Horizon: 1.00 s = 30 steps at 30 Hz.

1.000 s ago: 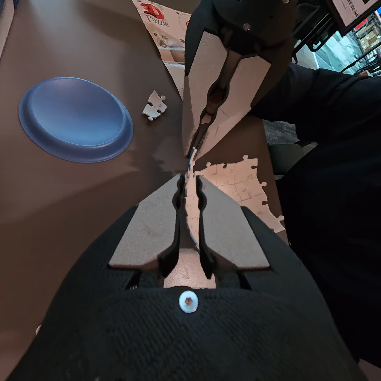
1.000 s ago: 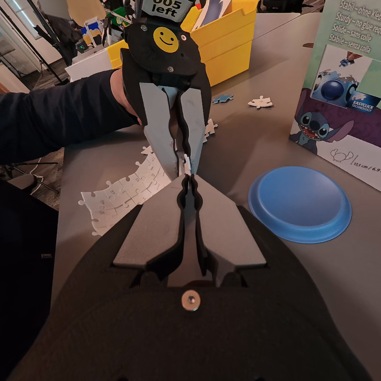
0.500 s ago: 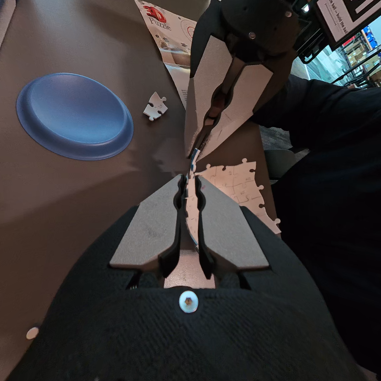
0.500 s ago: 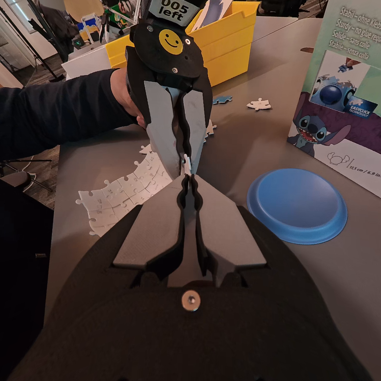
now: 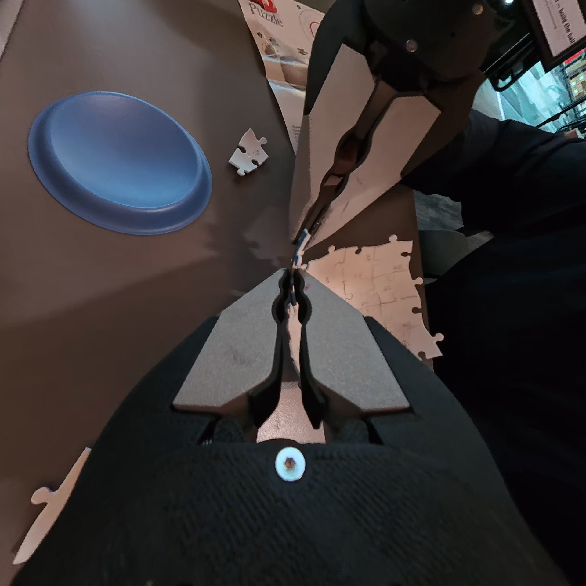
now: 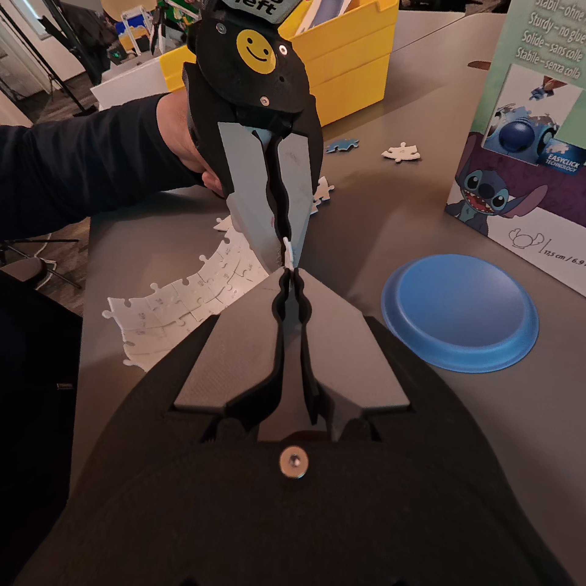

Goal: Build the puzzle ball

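My left gripper (image 5: 290,272) and right gripper (image 6: 289,270) meet tip to tip above the brown table. Each is shut on a thin puzzle piece seen edge-on. The left's white piece (image 6: 288,250) sticks out of its tips. The right's blue-and-white piece (image 5: 302,240) touches it end to end. The right gripper also shows in the left wrist view (image 5: 305,233), and the left gripper in the right wrist view (image 6: 287,253). A curved white strip of joined pieces (image 5: 377,285) lies face down on the table under the tips, and it also shows in the right wrist view (image 6: 187,298).
A blue round dish (image 5: 117,161) (image 6: 459,312) sits beside the grippers. Loose pieces (image 5: 250,152) (image 6: 401,153) lie on the table. A puzzle box (image 6: 523,142), a yellow bin (image 6: 348,63) and a leaflet (image 5: 279,47) stand farther off. The table edge runs by the strip. Left and right tips are no more than a few centimetres apart.
The two grippers have drawn closer together, tips now nearly touching. Less of the held piece shows between the left fingers. A loose white piece has come into view at the lower left.
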Available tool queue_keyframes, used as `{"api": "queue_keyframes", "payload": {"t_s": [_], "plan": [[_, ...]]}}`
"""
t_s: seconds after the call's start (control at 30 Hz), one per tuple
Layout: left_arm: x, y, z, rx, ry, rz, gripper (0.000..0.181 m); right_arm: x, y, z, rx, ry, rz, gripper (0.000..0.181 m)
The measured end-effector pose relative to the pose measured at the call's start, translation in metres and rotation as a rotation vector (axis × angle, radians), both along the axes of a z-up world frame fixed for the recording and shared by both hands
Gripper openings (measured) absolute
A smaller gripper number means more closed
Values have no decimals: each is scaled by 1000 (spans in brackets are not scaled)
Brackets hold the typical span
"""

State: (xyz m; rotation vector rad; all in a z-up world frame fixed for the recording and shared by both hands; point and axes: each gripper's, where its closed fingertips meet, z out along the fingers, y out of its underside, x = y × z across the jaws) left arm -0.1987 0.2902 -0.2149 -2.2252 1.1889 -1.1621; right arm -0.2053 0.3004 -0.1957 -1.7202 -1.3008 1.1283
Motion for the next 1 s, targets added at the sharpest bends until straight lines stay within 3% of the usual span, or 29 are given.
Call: {"api": "queue_keyframes", "payload": {"t_s": [0.23,0.63,0.9,1.0], "plan": [[4,-7,6,19,-41,-53,0,1,-8,-5,-88,-23,55,8],[2,-9,1,12,-27,-68,0,-1,-15,-11,-98,-63,95,0],[-21,-16,-9,-30,122,-66,20,0,-12,-16,-85,-96,82,0],[-25,-26,-15,-60,184,-93,18,-1,-12,-15,-81,-98,83,0]]}}
